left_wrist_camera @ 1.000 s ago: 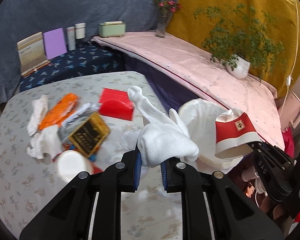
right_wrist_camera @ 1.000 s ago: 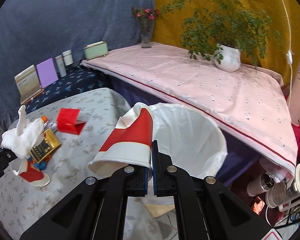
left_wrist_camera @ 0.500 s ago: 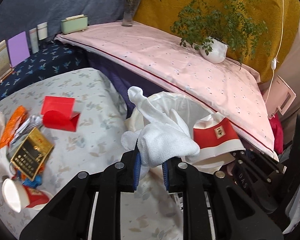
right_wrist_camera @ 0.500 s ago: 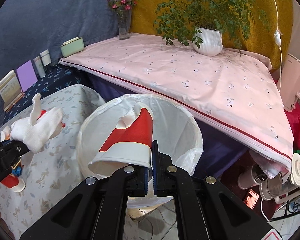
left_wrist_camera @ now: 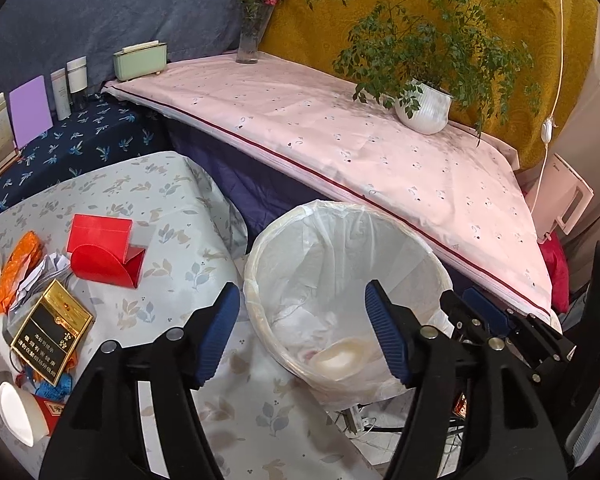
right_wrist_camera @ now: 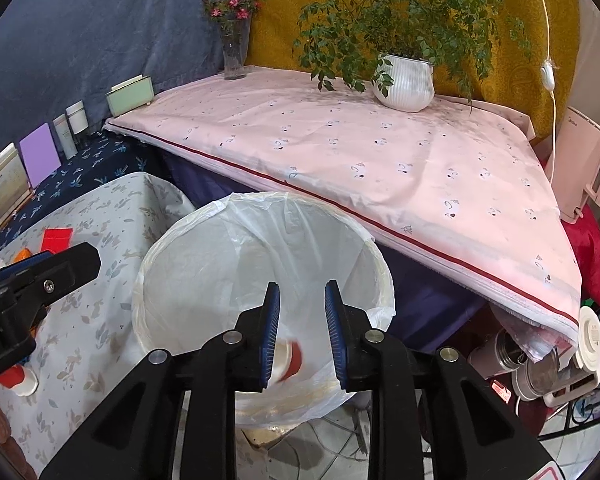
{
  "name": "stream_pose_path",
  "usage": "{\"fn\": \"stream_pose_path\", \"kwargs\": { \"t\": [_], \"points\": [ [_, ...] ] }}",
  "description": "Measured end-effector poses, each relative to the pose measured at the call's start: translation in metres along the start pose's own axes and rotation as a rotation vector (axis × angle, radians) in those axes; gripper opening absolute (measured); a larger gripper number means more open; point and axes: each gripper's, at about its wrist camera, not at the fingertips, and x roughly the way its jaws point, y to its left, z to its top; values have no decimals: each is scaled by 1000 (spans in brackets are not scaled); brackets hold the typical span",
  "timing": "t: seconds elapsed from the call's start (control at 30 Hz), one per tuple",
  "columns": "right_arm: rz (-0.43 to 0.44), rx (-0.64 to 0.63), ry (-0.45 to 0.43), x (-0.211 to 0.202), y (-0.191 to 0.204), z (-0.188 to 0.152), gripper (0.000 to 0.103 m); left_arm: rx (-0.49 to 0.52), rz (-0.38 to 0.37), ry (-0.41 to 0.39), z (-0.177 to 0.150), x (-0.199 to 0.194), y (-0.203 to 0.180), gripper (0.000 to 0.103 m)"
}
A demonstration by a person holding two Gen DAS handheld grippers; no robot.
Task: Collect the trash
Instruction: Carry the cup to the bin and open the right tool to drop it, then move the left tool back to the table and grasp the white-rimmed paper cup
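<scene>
**Both grippers over the bin, nothing left in them**

The floral tablecloth (left_wrist_camera: 172,216) ends right at the trash bin (left_wrist_camera: 268,360), lined with a white bag. My left gripper (left_wrist_camera: 302,336) hangs over the rim; its jaws have just been opening and stand wide, nothing between them. My right gripper (right_wrist_camera: 300,332) has just been opening too, narrower gap, also empty. The red-and-white paper cup (right_wrist_camera: 286,362) is down inside the bag, blurred. Still on the table: a black-and-gold box (left_wrist_camera: 52,338), another paper cup (left_wrist_camera: 24,410), an orange wrapper (left_wrist_camera: 18,268), a red carton (left_wrist_camera: 104,256). Further back, a pink-covered shelf (left_wrist_camera: 360,152) with a potted plant (left_wrist_camera: 424,108).
</scene>
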Motion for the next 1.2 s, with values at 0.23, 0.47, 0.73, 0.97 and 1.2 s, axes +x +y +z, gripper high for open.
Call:
{"fn": "stream_pose_path", "kwargs": {
  "t": [0.23, 0.47, 0.73, 0.97, 1.2],
  "points": [
    [3, 1, -8, -9, 3, 0, 33, -13, 27, -22, -4, -13, 8, 66],
    [22, -32, -14, -23, 19, -7, 43, -42, 72, -42, -10, -30, 23, 70],
    [57, -65, -27, -36, 41, -10, 48, -89, 150, -56, -21, -49, 48, 72],
    [87, -99, -36, -47, 62, -13, 52, -119, 215, -69, -32, -68, 71, 80],
    [112, -136, -37, -54, 83, -18, 53, -177, 305, -77, -45, -87, 100, 89]
  ]
}}
